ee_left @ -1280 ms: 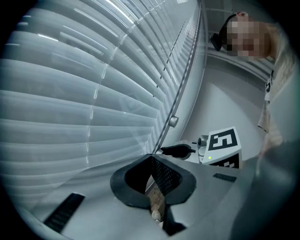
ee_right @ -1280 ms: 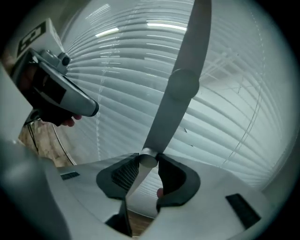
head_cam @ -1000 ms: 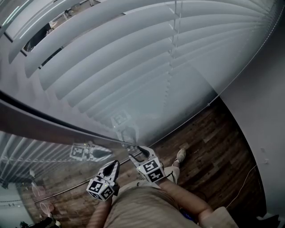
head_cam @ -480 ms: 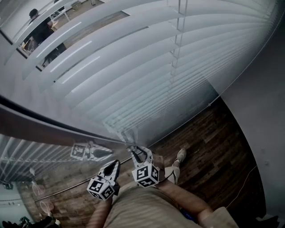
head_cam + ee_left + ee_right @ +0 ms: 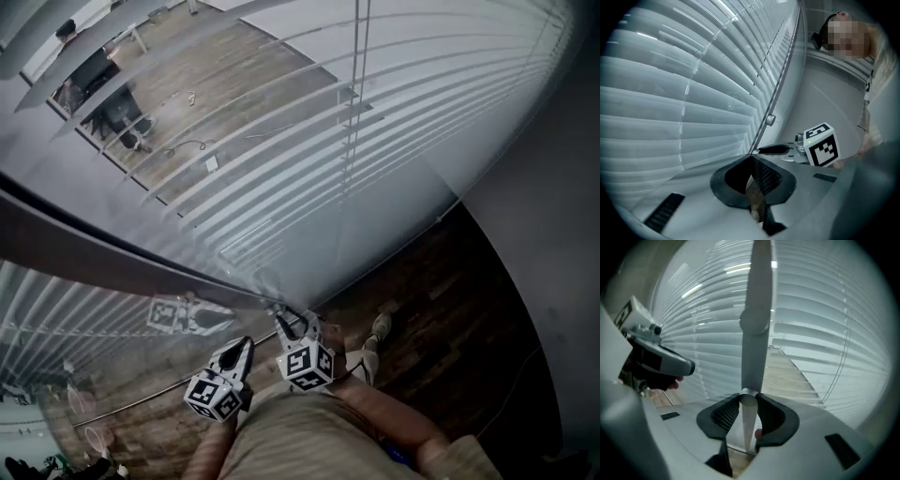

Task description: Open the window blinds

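Observation:
The white slatted blinds fill the window ahead, their slats turned edge-on so the room beyond shows between them. The thin grey tilt wand hangs down in front of them and ends between my right gripper's pads. My right gripper has just closed its jaws and is shut on the wand's lower end. In the left gripper view the wand runs up along the blinds. My left gripper hovers just left of the right one, shut on nothing, apart from the wand.
A dark window frame crosses below the blinds, and the glass mirrors both grippers. A grey wall stands at the right. Brown wooden floor and the person's shoe lie below. Beyond the glass a person sits at a desk.
The slats have rotated from nearly flat and closed to edge-on, so the room behind now shows. My right gripper closed on the wand and rolled with it. The left gripper stayed put.

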`<control>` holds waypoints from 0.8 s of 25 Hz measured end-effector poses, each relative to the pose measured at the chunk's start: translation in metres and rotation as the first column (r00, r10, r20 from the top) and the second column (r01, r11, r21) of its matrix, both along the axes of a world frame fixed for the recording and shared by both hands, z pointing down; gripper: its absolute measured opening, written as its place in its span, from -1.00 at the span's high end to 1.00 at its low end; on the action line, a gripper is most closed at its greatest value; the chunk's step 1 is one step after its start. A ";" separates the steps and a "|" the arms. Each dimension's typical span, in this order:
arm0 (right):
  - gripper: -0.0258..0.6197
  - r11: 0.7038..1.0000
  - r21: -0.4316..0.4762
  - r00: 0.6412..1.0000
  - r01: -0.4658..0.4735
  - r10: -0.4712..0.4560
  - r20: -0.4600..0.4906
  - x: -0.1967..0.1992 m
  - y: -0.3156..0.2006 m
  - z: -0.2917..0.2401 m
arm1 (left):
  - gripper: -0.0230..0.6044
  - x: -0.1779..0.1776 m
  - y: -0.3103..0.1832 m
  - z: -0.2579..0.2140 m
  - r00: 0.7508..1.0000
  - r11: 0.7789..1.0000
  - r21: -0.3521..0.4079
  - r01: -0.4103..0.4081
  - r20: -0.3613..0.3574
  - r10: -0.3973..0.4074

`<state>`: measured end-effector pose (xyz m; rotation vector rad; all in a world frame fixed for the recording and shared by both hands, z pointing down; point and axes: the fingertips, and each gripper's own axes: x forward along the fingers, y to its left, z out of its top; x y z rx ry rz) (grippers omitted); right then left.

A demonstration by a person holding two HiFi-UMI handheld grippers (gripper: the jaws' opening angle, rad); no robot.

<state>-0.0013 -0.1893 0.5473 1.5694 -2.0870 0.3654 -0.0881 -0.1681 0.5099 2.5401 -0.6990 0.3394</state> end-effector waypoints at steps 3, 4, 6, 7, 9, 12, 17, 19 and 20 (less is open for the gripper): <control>0.52 0.995 -0.096 0.912 -0.034 0.070 0.404 0.002 0.000 0.004 | 0.88 -0.004 0.002 0.000 1.000 1.000 -0.003 0.006 0.000 -0.006; 0.52 0.990 -0.139 0.836 -0.038 0.108 0.538 0.001 0.000 0.008 | 0.88 -0.006 0.003 0.002 1.000 1.000 -0.003 0.008 -0.002 -0.008; 0.53 0.978 -0.208 0.675 -0.028 0.172 0.718 0.001 0.001 0.013 | 0.88 -0.009 0.005 0.007 1.000 1.000 -0.002 0.012 -0.003 -0.012; 0.53 0.973 -0.231 0.601 -0.016 0.194 0.775 0.001 0.001 0.015 | 0.88 -0.009 0.005 0.008 1.000 1.000 -0.001 0.013 -0.003 -0.013; 0.53 0.965 -0.261 0.447 0.016 0.226 0.865 0.004 0.000 0.015 | 0.88 -0.007 0.005 0.009 1.000 1.000 -0.001 0.015 -0.003 -0.015; 0.53 0.959 -0.271 0.173 0.082 0.254 0.952 0.007 -0.003 0.010 | 0.88 -0.005 0.004 0.005 1.000 1.000 -0.004 0.019 -0.001 -0.019; 0.53 0.954 -0.256 -0.148 0.158 0.280 0.949 0.008 -0.001 0.009 | 0.88 -0.001 0.008 0.001 1.000 1.000 -0.003 0.022 -0.002 -0.022; 0.53 0.948 -0.258 -0.276 0.189 0.303 0.912 0.007 0.000 0.012 | 0.88 -0.001 0.008 0.002 1.000 1.000 -0.003 0.022 -0.003 -0.022; 0.53 0.946 -0.252 -0.346 0.204 0.310 0.885 0.006 0.000 0.014 | 0.88 -0.002 0.008 0.002 1.000 1.000 -0.003 0.022 -0.002 -0.022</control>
